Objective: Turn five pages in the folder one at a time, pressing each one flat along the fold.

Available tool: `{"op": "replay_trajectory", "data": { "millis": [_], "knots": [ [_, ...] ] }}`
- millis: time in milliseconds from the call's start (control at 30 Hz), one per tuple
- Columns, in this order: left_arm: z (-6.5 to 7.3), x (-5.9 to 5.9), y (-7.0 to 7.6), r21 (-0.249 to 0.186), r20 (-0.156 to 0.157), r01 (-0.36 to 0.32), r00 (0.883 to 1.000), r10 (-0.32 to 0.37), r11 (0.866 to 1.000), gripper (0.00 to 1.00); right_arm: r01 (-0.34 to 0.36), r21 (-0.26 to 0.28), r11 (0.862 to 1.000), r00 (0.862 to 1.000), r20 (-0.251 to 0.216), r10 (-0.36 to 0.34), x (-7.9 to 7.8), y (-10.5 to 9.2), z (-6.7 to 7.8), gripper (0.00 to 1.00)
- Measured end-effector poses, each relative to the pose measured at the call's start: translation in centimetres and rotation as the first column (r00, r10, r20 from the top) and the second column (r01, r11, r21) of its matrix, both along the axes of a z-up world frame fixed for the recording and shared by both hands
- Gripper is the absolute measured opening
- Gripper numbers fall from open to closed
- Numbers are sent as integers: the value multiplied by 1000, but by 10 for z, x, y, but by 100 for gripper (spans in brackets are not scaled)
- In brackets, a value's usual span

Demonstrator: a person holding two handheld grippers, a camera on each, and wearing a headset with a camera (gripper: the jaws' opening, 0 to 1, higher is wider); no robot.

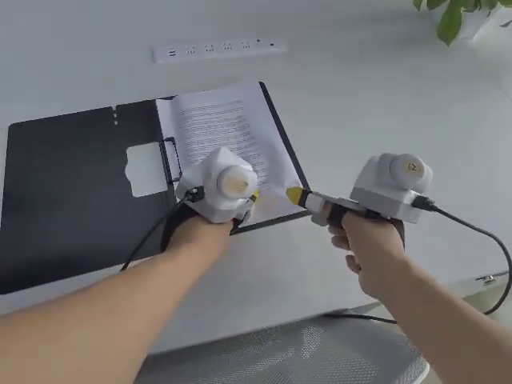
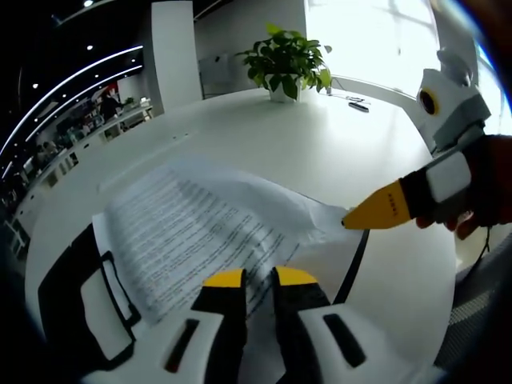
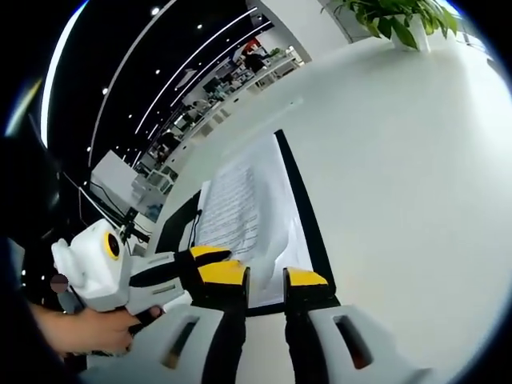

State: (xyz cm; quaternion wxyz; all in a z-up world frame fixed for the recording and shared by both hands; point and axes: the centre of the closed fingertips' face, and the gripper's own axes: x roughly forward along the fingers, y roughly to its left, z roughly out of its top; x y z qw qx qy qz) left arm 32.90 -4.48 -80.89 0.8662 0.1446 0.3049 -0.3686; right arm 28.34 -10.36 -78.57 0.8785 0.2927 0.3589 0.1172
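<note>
Two hand-held tongs meet over the open black folder (image 1: 72,200) on our white desk (image 1: 360,88). We see its printed page (image 1: 224,136) on the right half. Our left tongs (image 2: 260,278), slightly parted and holding nothing, hover above the page; our right tongs (image 3: 266,276), narrowly parted, meet its lifted corner.

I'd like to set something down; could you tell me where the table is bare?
Bare table: right of the folder toward the potted plant, and between folder and power strip. Crowded: the folder's near right corner, with left gripper and right gripper.
</note>
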Motion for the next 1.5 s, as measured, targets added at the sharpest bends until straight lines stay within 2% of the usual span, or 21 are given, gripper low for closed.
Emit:
{"op": "replay_trajectory", "data": {
  "millis": [267,533,567,633,700,733,800,967,1100,1167,1233,1333,1500],
  "knots": [
    [1,0,1,-4,-1,-5,1000,5,1000,11,20,22,1000,1000,-17,-19,1,1,-2,0],
    [1,-1,1,-28,-22,-40,999,39,999,11,53,40,998,998,-16,-53,1,-3,-2,0],
    [2,-1,2,-34,-29,-47,999,46,998,7,58,43,997,998,-12,-58,1,-3,0,0],
    [1,1,9,-24,-23,-70,997,69,997,1,67,58,996,998,-4,-67,2,-3,3,0],
    [2,-1,12,-52,-50,-89,995,86,995,4,69,67,995,998,3,-70,2,-2,6,0],
    [4,-3,12,-68,-60,-93,994,89,993,10,69,75,995,998,9,-70,2,-1,8,0],
    [5,-4,16,-64,-56,-97,994,94,993,15,67,86,994,997,25,-70,3,2,14,0],
    [10,-8,34,-58,-64,-114,992,110,992,15,34,108,994,996,74,-42,6,14,33,0],
    [21,-11,54,-72,-53,-136,990,133,988,16,-14,109,994,993,121,0,8,28,49,0],
    [30,-13,63,-93,-51,-154,987,149,984,16,-27,112,993,991,136,11,8,34,56,0],
    [37,-17,73,-92,-39,-161,987,158,983,17,-48,106,993,987,155,31,8,40,62,0],
    [43,-19,83,-108,-39,-178,984,174,978,16,-67,100,993,984,171,49,8,48,69,0],
    [61,-27,104,-150,-20,-200,980,199,968,17,-132,101,986,969,224,106,5,71,89,0]
  ]
}}
